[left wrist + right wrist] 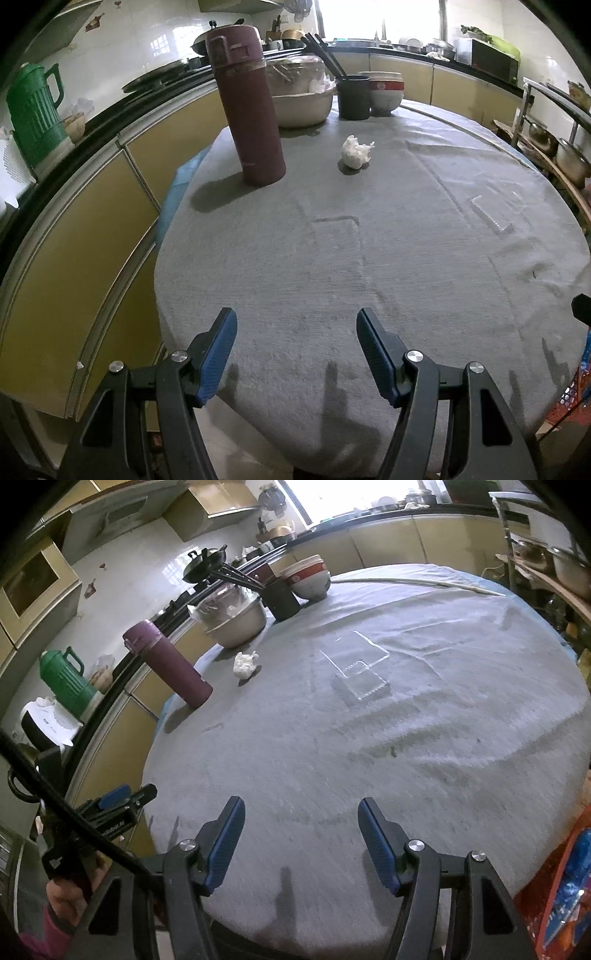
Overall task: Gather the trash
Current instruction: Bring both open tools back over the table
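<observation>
A crumpled white tissue (355,151) lies on the grey-clothed round table (369,258), far ahead of my left gripper (296,319), just right of a tall maroon flask (246,107). The left gripper hangs open over the table's near edge with nothing between its blue pads. In the right wrist view the same tissue (245,664) sits far up and to the left, while my right gripper (301,808) is open and empty above the near part of the cloth. The left gripper (122,801) shows at the left there, held by a person's hand (70,890).
Behind the tissue stand a covered bowl (301,99), a dark cup with chopsticks (353,96) and stacked red-and-white bowls (384,92). A clear flat plastic piece (360,668) lies mid-table. Yellow cabinets (92,236) run along the left; a green jug (31,118) is on the counter. A red-blue bag (569,893) is at lower right.
</observation>
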Demonstrator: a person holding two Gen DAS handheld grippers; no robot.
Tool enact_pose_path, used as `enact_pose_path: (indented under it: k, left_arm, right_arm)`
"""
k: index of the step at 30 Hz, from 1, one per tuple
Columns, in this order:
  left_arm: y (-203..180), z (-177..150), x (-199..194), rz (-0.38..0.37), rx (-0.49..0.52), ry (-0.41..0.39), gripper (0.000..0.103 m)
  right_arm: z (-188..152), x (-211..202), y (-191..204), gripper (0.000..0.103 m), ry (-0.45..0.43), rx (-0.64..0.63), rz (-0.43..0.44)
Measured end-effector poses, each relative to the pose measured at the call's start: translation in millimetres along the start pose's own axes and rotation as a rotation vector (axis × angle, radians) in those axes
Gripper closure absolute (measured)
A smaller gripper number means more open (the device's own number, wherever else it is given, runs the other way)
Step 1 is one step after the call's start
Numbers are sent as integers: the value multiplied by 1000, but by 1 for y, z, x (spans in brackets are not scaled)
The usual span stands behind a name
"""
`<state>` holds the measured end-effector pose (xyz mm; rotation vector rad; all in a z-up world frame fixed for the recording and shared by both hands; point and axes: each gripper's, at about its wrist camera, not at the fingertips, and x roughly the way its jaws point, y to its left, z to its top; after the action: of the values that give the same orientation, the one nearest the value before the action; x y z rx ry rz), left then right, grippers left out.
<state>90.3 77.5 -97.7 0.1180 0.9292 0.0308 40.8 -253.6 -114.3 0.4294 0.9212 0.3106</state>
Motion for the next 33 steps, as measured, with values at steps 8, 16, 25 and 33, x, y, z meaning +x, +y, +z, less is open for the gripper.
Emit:
enact_pose_path:
  k: [8,16,25,33]
  left_arm:
    - [-1,9,9,-1,16,9,35]
    - [-9,24,13,2,47,1,35]
    - [-21,36,16,4,73,-3,35]
    - [-29,50,26,-30,97,18,34]
  right_arm:
    - [15,15,5,36,6,-4,5]
    - [31,22,-2,36,-7,23,5]
    - [43,25,-13,36,-21,47,10]
    - [53,28,-28,36,-30,54,-22]
